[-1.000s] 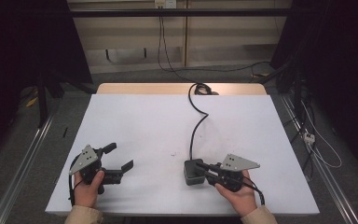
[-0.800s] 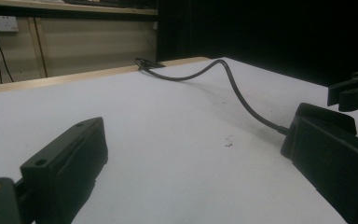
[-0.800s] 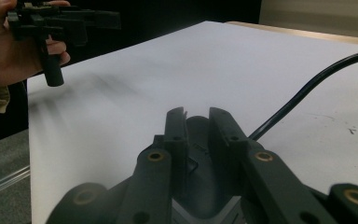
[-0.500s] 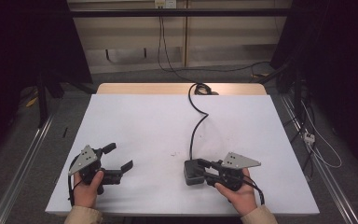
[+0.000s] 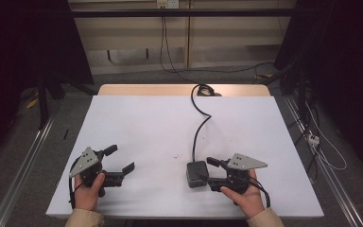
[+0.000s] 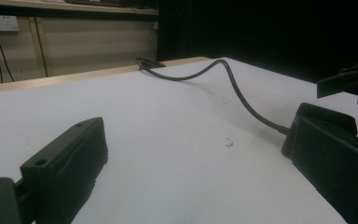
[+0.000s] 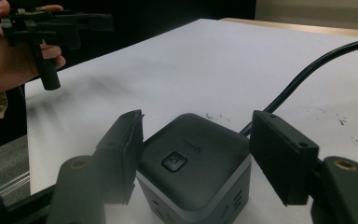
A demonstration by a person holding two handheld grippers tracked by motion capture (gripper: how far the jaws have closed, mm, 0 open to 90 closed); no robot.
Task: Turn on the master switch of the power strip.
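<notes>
Both grippers rest low over the white table in the high view, the left gripper spread wide on nothing, the right gripper beside a dark cube. Left gripper view: its jaws gape, the cube's cable ahead. Right gripper view: parted jaws flank the cube, not clearly touching.

White-topped rectangular bench, wooden far edge. Dark grey cube-shaped power block near front; its black cable snakes to far edge.

Right gripper had jaws spread either side of a dark cube power box on white table; black cable ran off right. Other hand held left gripper far left.
</notes>
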